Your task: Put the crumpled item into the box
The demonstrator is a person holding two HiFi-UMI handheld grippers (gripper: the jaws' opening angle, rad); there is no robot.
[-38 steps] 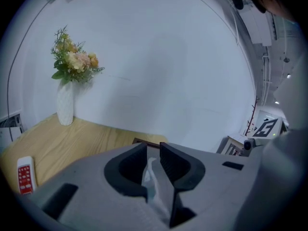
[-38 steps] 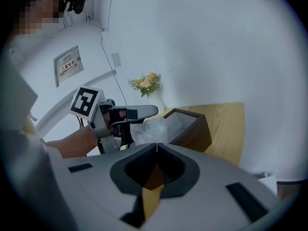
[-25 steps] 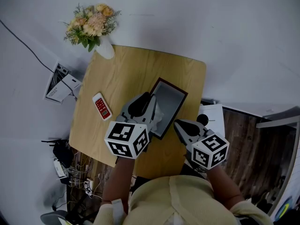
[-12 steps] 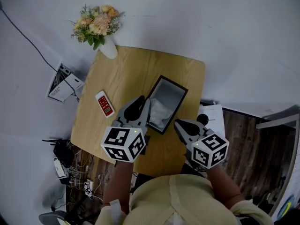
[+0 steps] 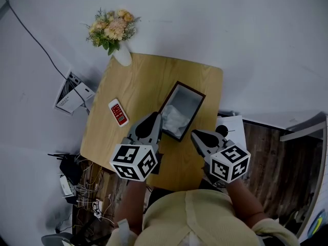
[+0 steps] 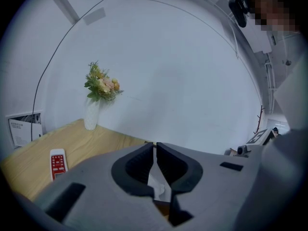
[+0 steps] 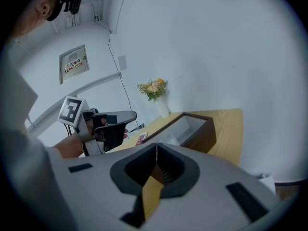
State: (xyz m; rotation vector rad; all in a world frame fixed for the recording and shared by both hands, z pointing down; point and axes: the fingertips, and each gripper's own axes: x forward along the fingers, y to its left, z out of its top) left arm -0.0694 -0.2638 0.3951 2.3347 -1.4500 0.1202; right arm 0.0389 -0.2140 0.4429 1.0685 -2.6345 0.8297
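A dark-rimmed open box [image 5: 188, 101] lies on the wooden table [image 5: 136, 83]. The white crumpled item [image 5: 173, 121] rests inside its near end. My left gripper [image 5: 155, 118] hovers just left of the box's near corner, shut and holding nothing. In the left gripper view its jaws [image 6: 155, 144] meet at the tips, and the crumpled item [image 6: 156, 184] shows below them. My right gripper [image 5: 195, 134] hangs near the table's front right, shut and empty. In the right gripper view [image 7: 156, 146] the box [image 7: 199, 134] stands just ahead.
A white vase of flowers [image 5: 115, 32] stands at the table's far left corner. A red-and-white remote [image 5: 119, 113] lies left of the box. Papers [image 5: 72, 92] and cables lie on the floor at left. A white sheet [image 5: 231, 127] sits right of the table.
My left gripper has drawn back from over the box toward the person. The crumpled item now lies in the box, apart from the jaws. The right gripper has stayed put.
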